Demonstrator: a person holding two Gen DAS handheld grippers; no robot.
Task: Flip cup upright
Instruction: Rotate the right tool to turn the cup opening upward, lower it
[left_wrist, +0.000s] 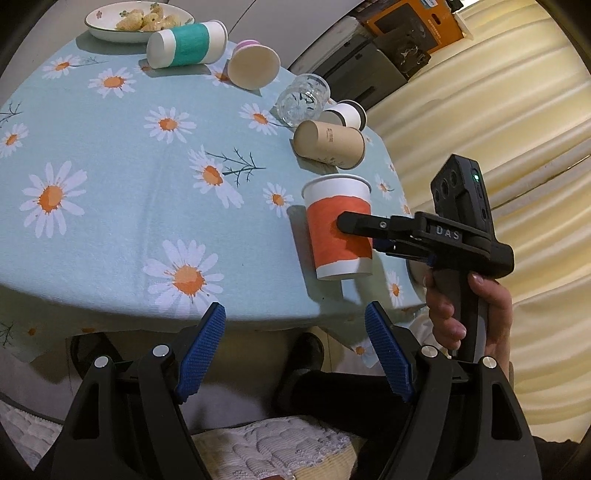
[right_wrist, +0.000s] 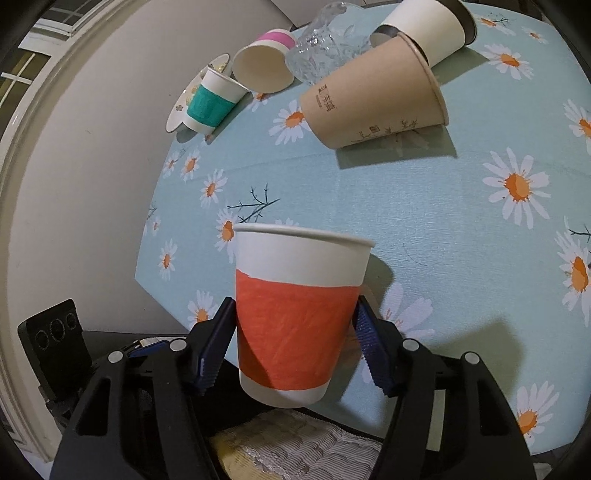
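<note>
A white paper cup with an orange band (left_wrist: 338, 229) stands mouth up near the table's front right edge. My right gripper (right_wrist: 295, 332) is shut on the orange cup (right_wrist: 295, 317), a blue pad on each side of the band. In the left wrist view one black finger (left_wrist: 360, 223) of that gripper lies across the cup. My left gripper (left_wrist: 295, 343) is open and empty, off the table's front edge, below and left of the cup.
Several cups lie on their sides on the daisy tablecloth (left_wrist: 110, 192): a brown one (left_wrist: 330, 144), a white one (left_wrist: 347, 112), a teal-banded one (left_wrist: 186, 44), a pink-banded one (left_wrist: 253, 66). A glass tumbler (left_wrist: 303, 98) also lies there. A plate of snacks (left_wrist: 138, 18) sits far back.
</note>
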